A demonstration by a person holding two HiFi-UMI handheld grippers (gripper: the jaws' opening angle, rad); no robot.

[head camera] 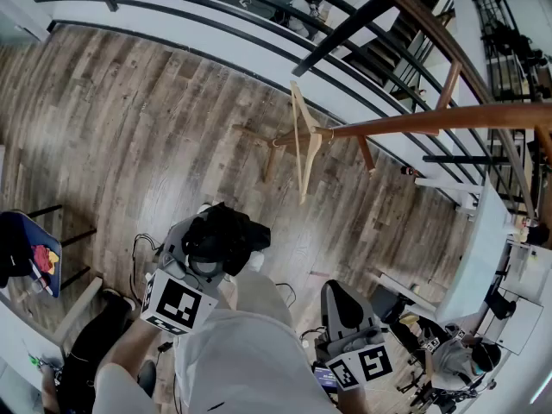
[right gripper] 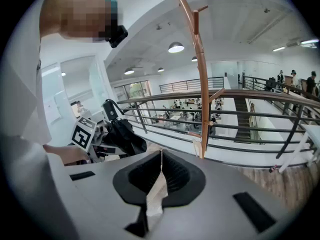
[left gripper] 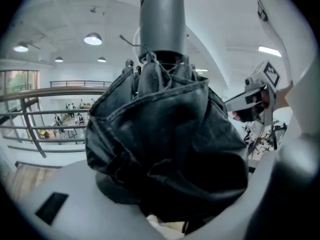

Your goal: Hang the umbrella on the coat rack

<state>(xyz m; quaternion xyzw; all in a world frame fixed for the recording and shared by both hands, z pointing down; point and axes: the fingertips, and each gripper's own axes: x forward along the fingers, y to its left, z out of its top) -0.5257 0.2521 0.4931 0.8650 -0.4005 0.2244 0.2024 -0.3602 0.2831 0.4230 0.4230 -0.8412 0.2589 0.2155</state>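
A folded black umbrella [head camera: 226, 231] sits bunched between the jaws of my left gripper [head camera: 205, 257], low and left of centre in the head view. In the left gripper view its fabric [left gripper: 165, 144] fills the picture, with the grey cylindrical handle [left gripper: 161, 24] pointing up and away; my left gripper [left gripper: 165, 209] is shut on the bundle. The wooden coat rack [head camera: 302, 141] stands on the plank floor ahead by the railing, its pole [head camera: 414, 123] reaching toward me. In the right gripper view the rack [right gripper: 200, 74] rises ahead. My right gripper [right gripper: 161, 159] is shut with nothing in it, seen lower right [head camera: 345, 313].
A black metal railing [head camera: 259, 24] on a white ledge runs behind the rack, with a stairwell beyond. A chair with a dark bag [head camera: 26, 253] stands at the left. Desks with equipment [head camera: 483, 317] crowd the lower right. Bare plank floor [head camera: 129, 128] lies ahead on the left.
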